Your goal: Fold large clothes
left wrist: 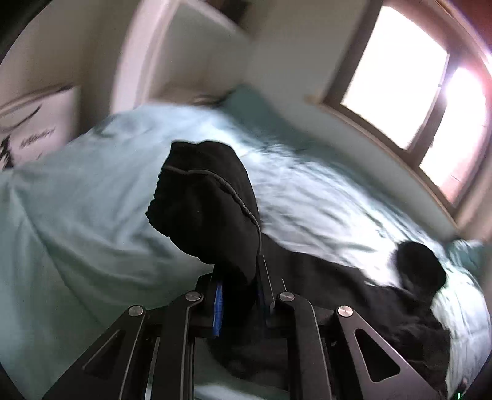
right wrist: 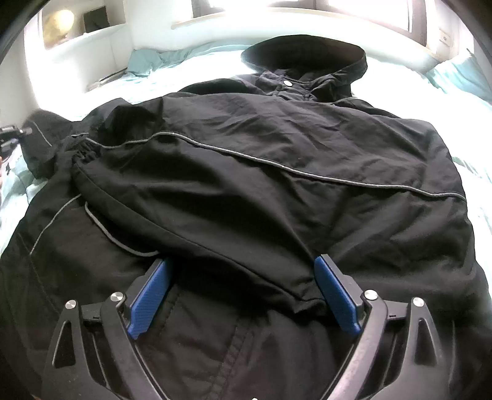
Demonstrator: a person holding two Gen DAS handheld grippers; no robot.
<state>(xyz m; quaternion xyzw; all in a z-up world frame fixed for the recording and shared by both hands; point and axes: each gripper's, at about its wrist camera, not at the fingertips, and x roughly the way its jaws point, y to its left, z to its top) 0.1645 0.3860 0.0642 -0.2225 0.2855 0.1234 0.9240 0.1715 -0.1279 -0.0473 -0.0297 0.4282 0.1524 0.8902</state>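
Observation:
A black hooded jacket (right wrist: 276, 154) with thin grey piping lies spread on the bed, its hood (right wrist: 307, 55) at the far end. My left gripper (left wrist: 238, 277) is shut on one black sleeve (left wrist: 209, 203), whose cuff end sticks up past the jaws above the bedding. In the right wrist view that sleeve end (right wrist: 40, 135) is at the far left of the jacket. My right gripper (right wrist: 243, 267) is open low over the jacket's lower front, its blue pads (right wrist: 150, 292) wide apart. A folded edge of fabric lies between them, unpinched.
The bed (left wrist: 77, 184) has a pale teal duvet, rumpled. A bright window (left wrist: 415, 86) runs along the far side of the bed. Teal pillows (right wrist: 461, 74) lie at the bed's corners. A white wall niche (right wrist: 77, 27) holds small objects at the back left.

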